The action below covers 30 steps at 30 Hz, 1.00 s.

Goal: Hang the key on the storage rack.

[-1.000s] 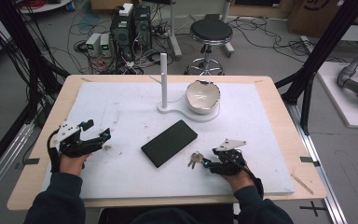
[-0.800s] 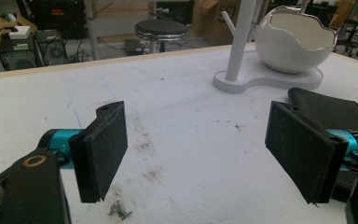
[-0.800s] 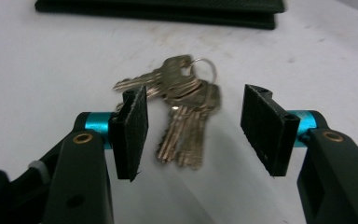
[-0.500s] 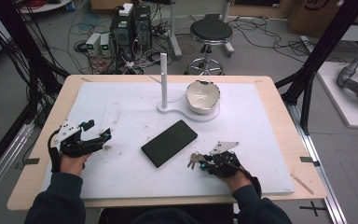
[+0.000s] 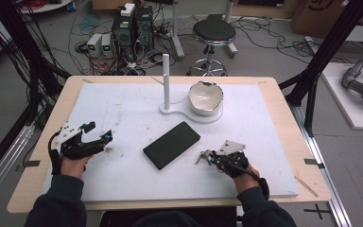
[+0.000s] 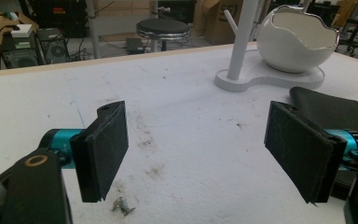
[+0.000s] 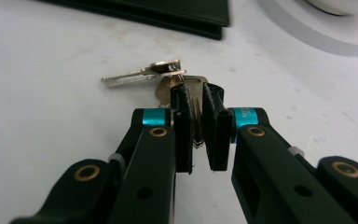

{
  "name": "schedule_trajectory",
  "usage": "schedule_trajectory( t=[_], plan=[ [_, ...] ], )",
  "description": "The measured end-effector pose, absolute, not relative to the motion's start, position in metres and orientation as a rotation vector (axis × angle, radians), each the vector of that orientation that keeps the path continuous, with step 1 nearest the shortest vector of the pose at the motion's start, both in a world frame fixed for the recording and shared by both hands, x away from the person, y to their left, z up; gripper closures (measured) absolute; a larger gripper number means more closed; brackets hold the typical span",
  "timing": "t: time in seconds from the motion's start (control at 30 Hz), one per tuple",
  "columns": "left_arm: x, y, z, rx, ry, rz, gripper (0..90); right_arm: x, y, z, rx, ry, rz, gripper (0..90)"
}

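A bunch of metal keys (image 7: pixel 161 74) lies on the white mat right of the black phone-like slab (image 5: pixel 171 144). My right gripper (image 7: pixel 196 95) is shut on one key of the bunch, its pads pinching the key's flat head; in the high view the right gripper (image 5: pixel 211 158) sits at the mat's front right with the keys (image 5: pixel 202 155) at its tip. My left gripper (image 5: pixel 101 140) rests at the front left of the mat, jaws wide open with nothing between the pads (image 6: pixel 103 148).
A white stand with an upright post (image 5: pixel 166 80) and a white broken-egg bowl (image 5: pixel 206 97) sits at the back middle. The slab's edge (image 6: pixel 335 109) lies just beyond my left gripper's right jaw. Small debris (image 6: pixel 123 205) dots the mat.
My right gripper has slid left up to the keys and closed on one of them. The left gripper has stayed in place and open.
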<state>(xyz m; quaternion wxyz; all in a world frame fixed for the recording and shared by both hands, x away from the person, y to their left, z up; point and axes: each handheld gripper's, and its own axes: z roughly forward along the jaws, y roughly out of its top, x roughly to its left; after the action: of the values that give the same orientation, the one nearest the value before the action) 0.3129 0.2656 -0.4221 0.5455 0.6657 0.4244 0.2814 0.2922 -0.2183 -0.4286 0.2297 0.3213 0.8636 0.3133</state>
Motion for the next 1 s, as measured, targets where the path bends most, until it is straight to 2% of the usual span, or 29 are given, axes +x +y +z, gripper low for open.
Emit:
schedule_trajectory(
  t=[0.3, 0.7, 0.87, 1.0],
  plan=[
    [0.313, 0.265, -0.422, 1.584, 1.005, 0.665, 21.5, 0.296, -0.218, -0.437, 0.931, 2.502, 0.984, 81.4],
    [0.313, 0.264, -0.423, 1.588, 1.004, 0.663, 21.6, 0.304, -0.217, -0.445, 1.101, 2.461, 1.006, 48.9],
    [0.313, 0.264, -0.423, 1.586, 1.009, 0.662, 21.7, 0.304, -0.217, -0.447, 1.168, 2.453, 1.041, 51.1],
    [0.313, 0.263, -0.423, 1.594, 1.003, 0.66, 21.9, 0.303, -0.216, -0.445, 1.179, 2.491, 1.07, 68.7]
  ],
)
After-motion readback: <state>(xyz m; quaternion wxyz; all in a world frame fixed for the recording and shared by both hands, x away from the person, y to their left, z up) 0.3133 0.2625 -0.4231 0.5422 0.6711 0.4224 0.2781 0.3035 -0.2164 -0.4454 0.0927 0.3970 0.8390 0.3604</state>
